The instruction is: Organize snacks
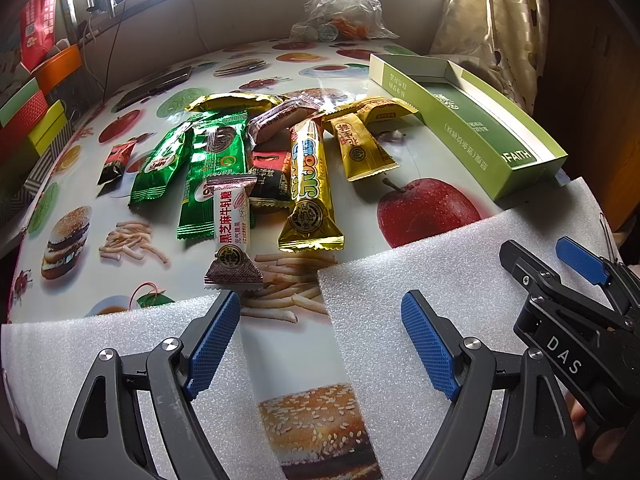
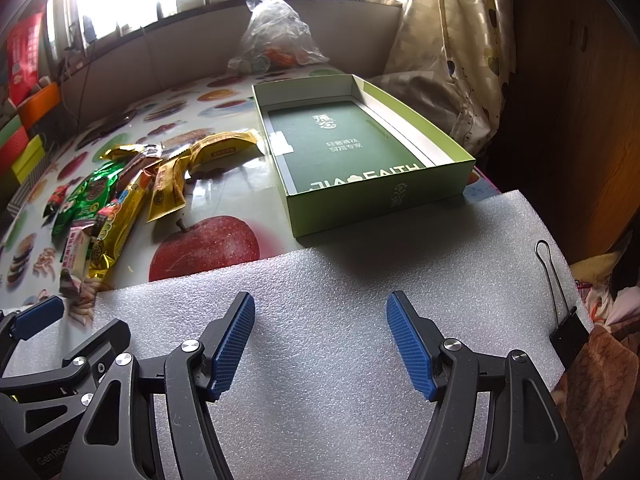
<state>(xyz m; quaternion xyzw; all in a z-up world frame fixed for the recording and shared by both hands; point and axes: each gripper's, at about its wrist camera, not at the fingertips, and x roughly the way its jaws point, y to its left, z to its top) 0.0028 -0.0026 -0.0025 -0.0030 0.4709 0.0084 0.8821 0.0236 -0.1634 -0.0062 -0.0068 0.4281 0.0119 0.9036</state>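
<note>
left gripper (image 1: 320, 340) hovering, jaws apart | right gripper (image 2: 320, 344) likewise | approaching sesame nougat (image 1: 233, 236) lengthwise, lifting clear toward green box (image 2: 420, 196)

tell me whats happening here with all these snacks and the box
A person holds a gripper in each hand, set to sort snacks. The left gripper and right gripper are both open and hold nothing, hovering over white foam sheets at the near table edge. The snacks lie in a loose pile on the table, the white one nearest the left gripper. The green box sits open to their right with no snacks in it, so sorting has not begun.
</note>
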